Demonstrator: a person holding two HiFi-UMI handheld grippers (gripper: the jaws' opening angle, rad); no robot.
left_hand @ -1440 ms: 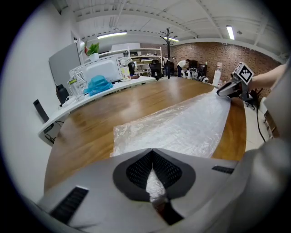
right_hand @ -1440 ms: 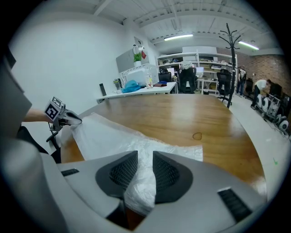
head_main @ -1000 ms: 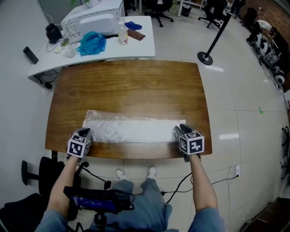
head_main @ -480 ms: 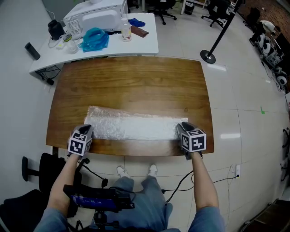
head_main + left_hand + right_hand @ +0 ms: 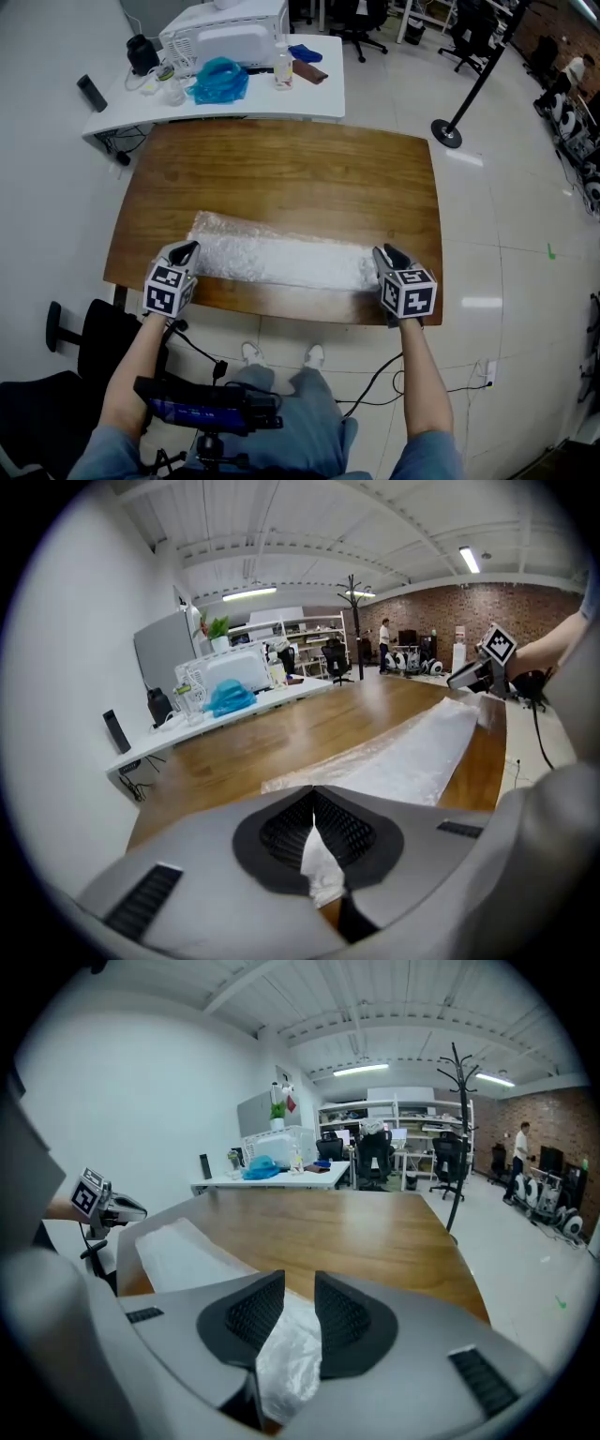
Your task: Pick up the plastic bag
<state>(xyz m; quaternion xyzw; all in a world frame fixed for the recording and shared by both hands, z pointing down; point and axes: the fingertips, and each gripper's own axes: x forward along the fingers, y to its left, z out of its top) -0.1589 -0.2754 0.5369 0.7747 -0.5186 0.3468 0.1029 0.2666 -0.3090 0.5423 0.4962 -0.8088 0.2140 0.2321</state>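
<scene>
A long clear plastic bag (image 5: pixel 281 260) lies stretched along the front part of the wooden table (image 5: pixel 291 173). My left gripper (image 5: pixel 187 249) is at its left end, jaws shut on a pinched corner of the bag (image 5: pixel 322 869). My right gripper (image 5: pixel 385 253) is at the right end. In the right gripper view a bunched fold of the bag (image 5: pixel 286 1358) sits between the pads, which press on it low down while the tips stand slightly apart. From each gripper the bag (image 5: pixel 412 761) runs flat over the wood to the other gripper (image 5: pixel 461 678).
Behind the table a white desk (image 5: pixel 309 98) carries a printer (image 5: pixel 230 37), a blue bag (image 5: pixel 218 80) and a bottle (image 5: pixel 282 67). A black stanchion base (image 5: pixel 447 132) stands on the floor at the far right. A black chair (image 5: pixel 89 337) is at my near left.
Both grippers stay at the two ends of the bag, which lies stretched as before. Only the head view has shifted a little.
</scene>
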